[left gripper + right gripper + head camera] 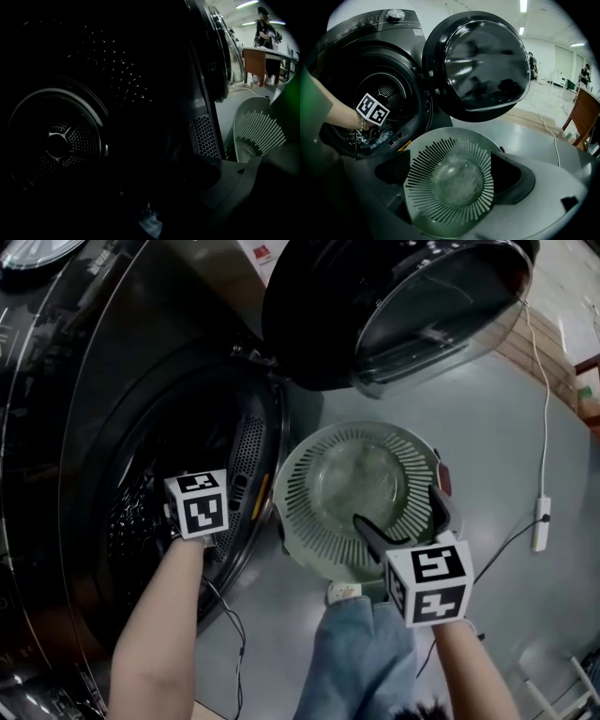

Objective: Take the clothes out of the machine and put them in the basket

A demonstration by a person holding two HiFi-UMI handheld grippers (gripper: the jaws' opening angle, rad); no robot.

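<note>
Head view: a dark front-loading machine (103, 427) stands with its round door (394, 306) swung open. The left gripper (195, 505) reaches into the machine's drum. Just in front of the machine sits a pale green, round, slotted basket (302, 486), with the right gripper (408, 521) over it.

Left gripper view: deep inside the machine it is very dark. A pale scrap of the clothes (150, 224) shows low down, and the jaws cannot be made out.

Right gripper view: the jaws are wide apart, framing the basket (440, 164). Bluish clothes (383, 137) lie at the machine's lower lip.

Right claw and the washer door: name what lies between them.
The basket, holding no clothes, lies between the open right claw and the door; the right gripper view shows it.
</note>
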